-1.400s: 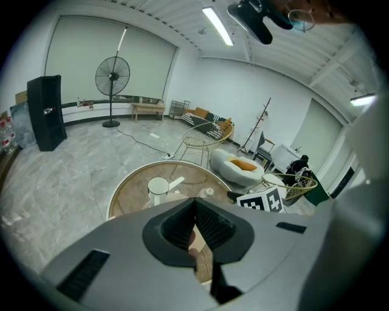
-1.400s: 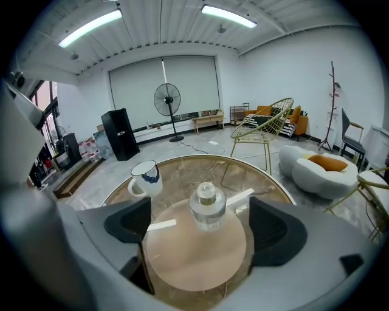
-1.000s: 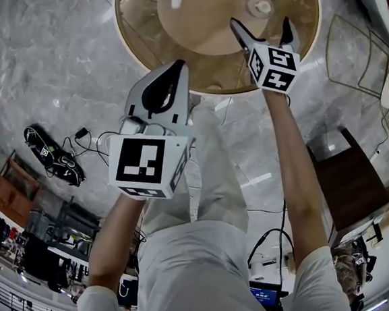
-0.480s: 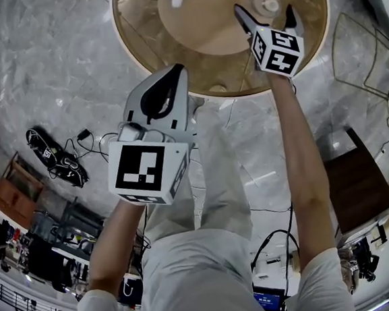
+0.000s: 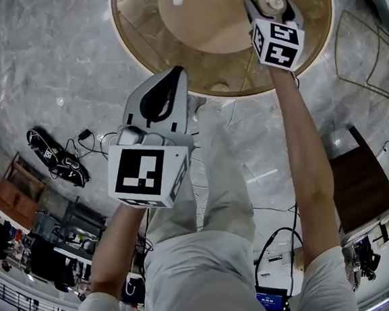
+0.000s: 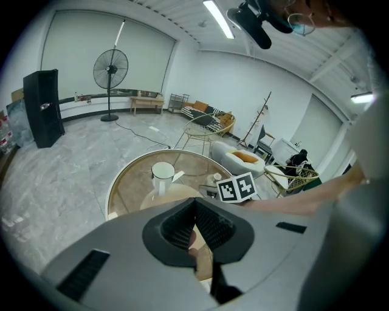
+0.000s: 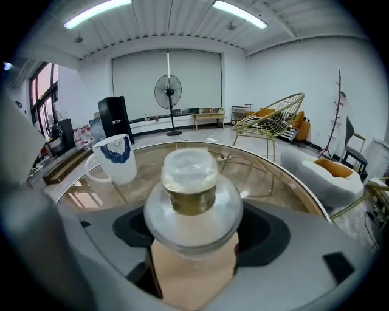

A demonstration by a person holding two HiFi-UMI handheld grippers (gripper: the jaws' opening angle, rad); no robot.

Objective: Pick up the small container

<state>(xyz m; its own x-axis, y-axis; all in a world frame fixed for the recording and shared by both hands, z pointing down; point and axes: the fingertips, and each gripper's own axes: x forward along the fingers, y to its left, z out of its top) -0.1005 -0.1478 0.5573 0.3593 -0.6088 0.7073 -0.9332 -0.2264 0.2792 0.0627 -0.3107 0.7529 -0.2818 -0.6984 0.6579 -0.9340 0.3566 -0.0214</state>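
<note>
The small container (image 7: pixel 193 194) is a squat clear glass jar with a glass stopper, standing on a tan round mat (image 5: pixel 210 21) on the glass table (image 5: pixel 143 34). My right gripper (image 5: pixel 273 9) reaches over the table. Its jaws are closing, and the pads meet the jar's sides in the right gripper view, where the jar (image 5: pixel 275 3) fills the gap of the right gripper (image 7: pixel 193 234). My left gripper (image 5: pixel 177 75) hangs shut and empty before the table's near rim, with its pads together in the left gripper view (image 6: pixel 194 209).
A white mug (image 7: pixel 115 159) with a blue pattern stands on the mat's far left side. Gold wire chairs (image 5: pixel 361 49) stand right of the table, and a dark wooden stool (image 5: pixel 356 185) is nearer me. Cables (image 5: pixel 52 157) lie on the marble floor at the left.
The right gripper has moved forward and rightward over the table, and its wide-open jaws have closed in around the jar. The left gripper has stayed put.
</note>
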